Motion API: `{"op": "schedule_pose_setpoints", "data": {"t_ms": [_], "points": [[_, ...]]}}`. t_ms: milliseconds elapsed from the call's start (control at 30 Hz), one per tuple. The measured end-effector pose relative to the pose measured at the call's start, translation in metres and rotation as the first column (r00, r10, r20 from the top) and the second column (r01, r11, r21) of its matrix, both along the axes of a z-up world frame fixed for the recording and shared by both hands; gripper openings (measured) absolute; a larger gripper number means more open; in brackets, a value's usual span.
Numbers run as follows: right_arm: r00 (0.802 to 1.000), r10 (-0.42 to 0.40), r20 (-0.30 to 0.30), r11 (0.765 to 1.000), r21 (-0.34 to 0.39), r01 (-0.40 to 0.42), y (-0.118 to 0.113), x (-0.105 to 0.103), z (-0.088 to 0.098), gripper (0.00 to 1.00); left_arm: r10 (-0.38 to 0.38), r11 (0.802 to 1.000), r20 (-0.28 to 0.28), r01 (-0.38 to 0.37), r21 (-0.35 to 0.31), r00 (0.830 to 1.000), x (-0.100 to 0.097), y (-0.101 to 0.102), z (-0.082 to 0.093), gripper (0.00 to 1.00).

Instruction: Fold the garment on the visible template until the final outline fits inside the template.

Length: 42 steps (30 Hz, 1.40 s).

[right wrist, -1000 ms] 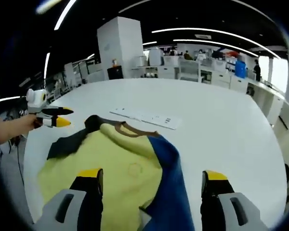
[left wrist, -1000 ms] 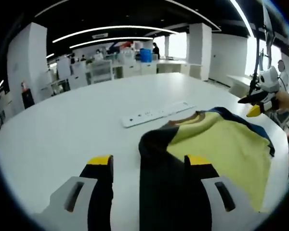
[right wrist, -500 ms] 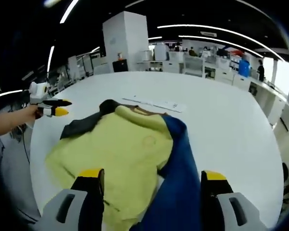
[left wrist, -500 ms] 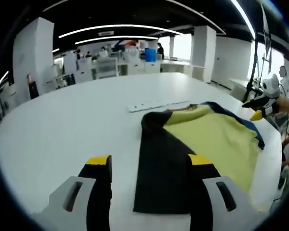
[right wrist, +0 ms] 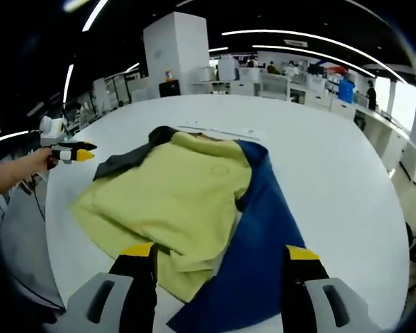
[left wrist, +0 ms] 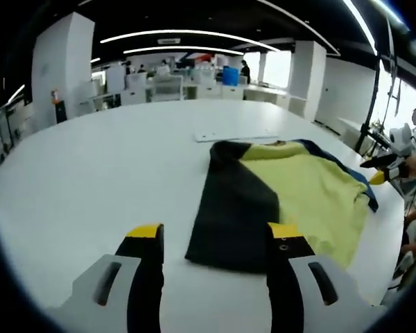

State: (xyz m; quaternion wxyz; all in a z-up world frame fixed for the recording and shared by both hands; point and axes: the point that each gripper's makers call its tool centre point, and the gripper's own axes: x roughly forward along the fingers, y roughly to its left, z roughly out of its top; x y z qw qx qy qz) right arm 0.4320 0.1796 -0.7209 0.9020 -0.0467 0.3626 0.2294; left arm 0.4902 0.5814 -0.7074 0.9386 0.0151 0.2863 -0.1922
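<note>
Garment [left wrist: 284, 191] lies spread on white worktop [left wrist: 90, 180], sleeves laid out, unfolded; folding barely begun. Template not discernible. Left tool [left wrist: 215, 239] and right tool [right wrist: 218, 260] both wide open, holding nothing.

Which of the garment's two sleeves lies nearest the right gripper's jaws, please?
The blue sleeve on the yellow garment; it runs between those jaws, while the black sleeve lies on the far side.
</note>
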Motion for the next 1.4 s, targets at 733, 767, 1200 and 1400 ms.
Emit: {"op": "schedule_pose_setpoints", "data": {"t_ms": [733,767,1200,1400], "points": [[0.998,-0.070,0.004,0.994,-0.089,0.070,-0.014,-0.050,-0.031,0.35,0.078,0.992,-0.093,-0.086,-0.091,0.993,-0.021,-0.014,-0.043,0.34],[0.997,-0.072,0.009,0.992,-0.102,0.073,-0.015,-0.051,-0.033,0.33,0.081,0.993,-0.100,-0.089,-0.081,0.992,-0.021,-0.014,-0.046,0.33],[0.998,-0.045,0.041,0.968,-0.246,0.054,-0.017,-0.056,-0.042,0.09,0.089,0.995,-0.095,-0.093,-0.042,0.992,-0.017,-0.013,-0.053,0.11],[0.998,-0.042,0.043,0.965,-0.257,0.051,-0.018,-0.056,-0.045,0.00,0.094,0.993,-0.098,-0.100,-0.059,0.991,-0.016,-0.015,-0.053,0.03]]}}
